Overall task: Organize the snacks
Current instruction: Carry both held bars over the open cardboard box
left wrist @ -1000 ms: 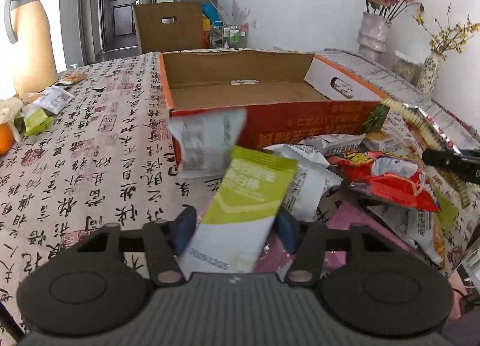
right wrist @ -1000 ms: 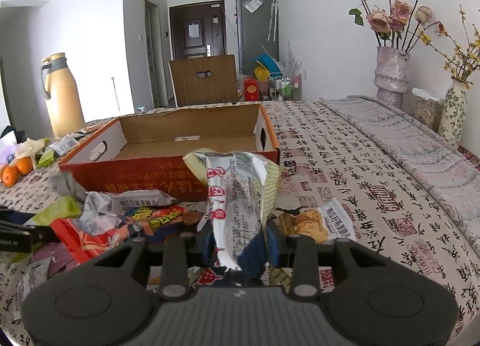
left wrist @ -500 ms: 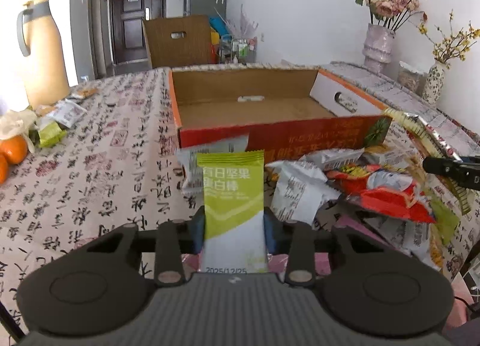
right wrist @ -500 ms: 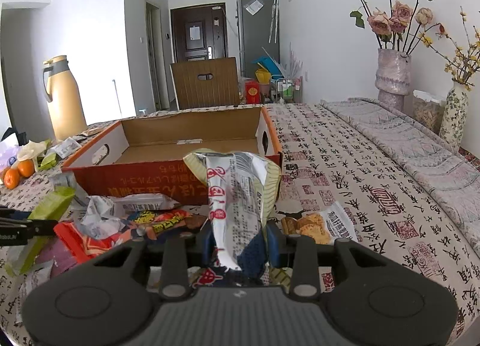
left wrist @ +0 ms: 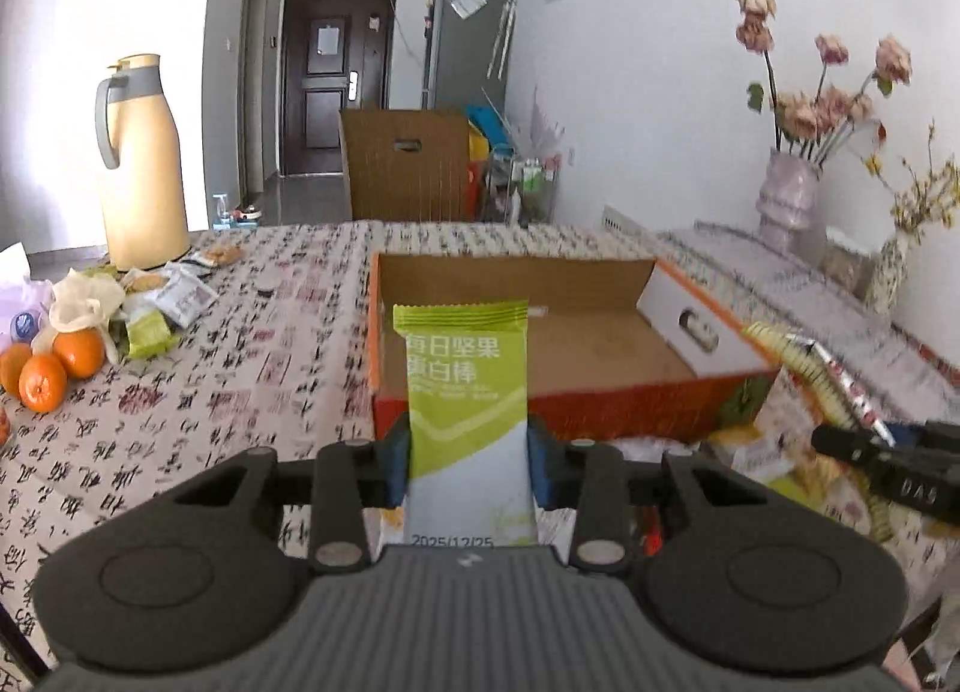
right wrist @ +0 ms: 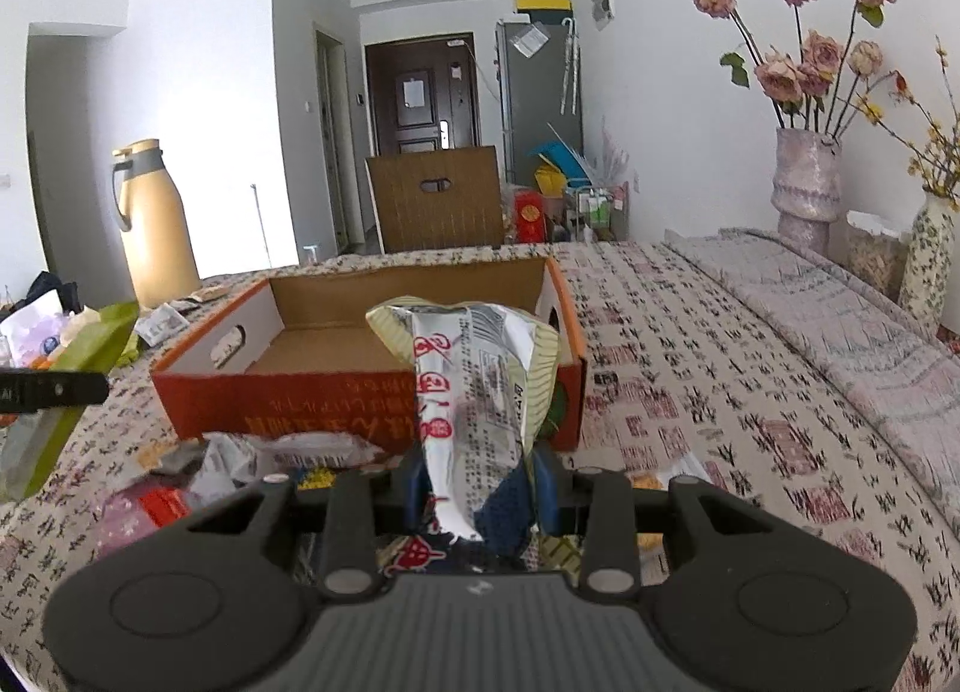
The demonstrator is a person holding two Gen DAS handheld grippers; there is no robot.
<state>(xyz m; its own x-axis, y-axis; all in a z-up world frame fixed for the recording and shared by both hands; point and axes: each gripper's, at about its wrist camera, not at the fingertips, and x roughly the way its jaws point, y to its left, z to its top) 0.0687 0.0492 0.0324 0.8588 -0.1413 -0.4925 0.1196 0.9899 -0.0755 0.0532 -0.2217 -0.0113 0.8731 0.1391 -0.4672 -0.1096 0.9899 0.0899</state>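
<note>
Left gripper (left wrist: 469, 467) clamping green bar (left wrist: 465, 392), right gripper (right wrist: 480, 488) clamping packet (right wrist: 474, 392)

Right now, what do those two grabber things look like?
Each hand-held gripper, the left and the right, is dark grey plastic with a ribbed middle and two round discs at the sides. Black linkage arms with silver rivets lead to two fingers with blue pads. No cables, sleeves or hands show.
</note>
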